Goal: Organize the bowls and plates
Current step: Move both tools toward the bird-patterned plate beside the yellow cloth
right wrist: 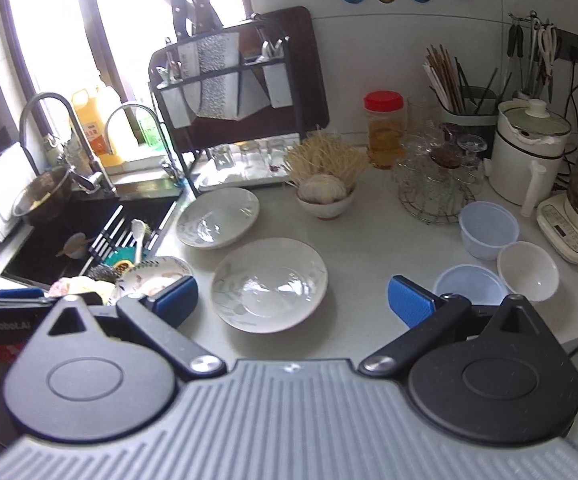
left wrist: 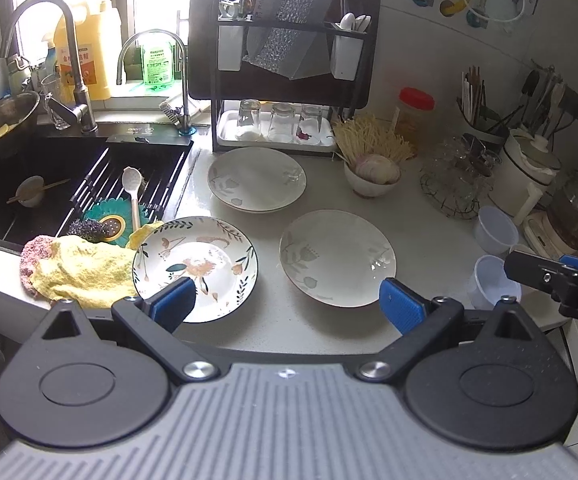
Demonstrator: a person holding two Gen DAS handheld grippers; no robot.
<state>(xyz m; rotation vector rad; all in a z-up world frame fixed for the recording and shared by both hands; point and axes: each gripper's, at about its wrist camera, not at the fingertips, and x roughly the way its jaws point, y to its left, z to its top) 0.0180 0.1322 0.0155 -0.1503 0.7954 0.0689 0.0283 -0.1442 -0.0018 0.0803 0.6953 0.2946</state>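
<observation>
Three plates lie on the white counter. A colourful floral plate (left wrist: 195,262) is at the front left by the sink; it also shows in the right wrist view (right wrist: 151,274). A pale leaf-print plate (left wrist: 337,256) lies front centre, also in the right wrist view (right wrist: 269,284). Another pale plate (left wrist: 257,178) lies behind, also in the right wrist view (right wrist: 219,216). Two bluish plastic bowls (right wrist: 489,228) (right wrist: 471,284) and a white bowl (right wrist: 527,270) stand at the right. My left gripper (left wrist: 289,304) is open and empty above the front edge. My right gripper (right wrist: 293,300) is open and empty, just before the centre plate.
A black sink (left wrist: 49,184) with a spoon and sponges is at the left, and a yellow cloth (left wrist: 81,270) lies on its edge. A dish rack (left wrist: 285,80) with glasses stands at the back. A bowl of garlic (left wrist: 373,178), a glass stand (right wrist: 433,184), a pot and a blender crowd the right.
</observation>
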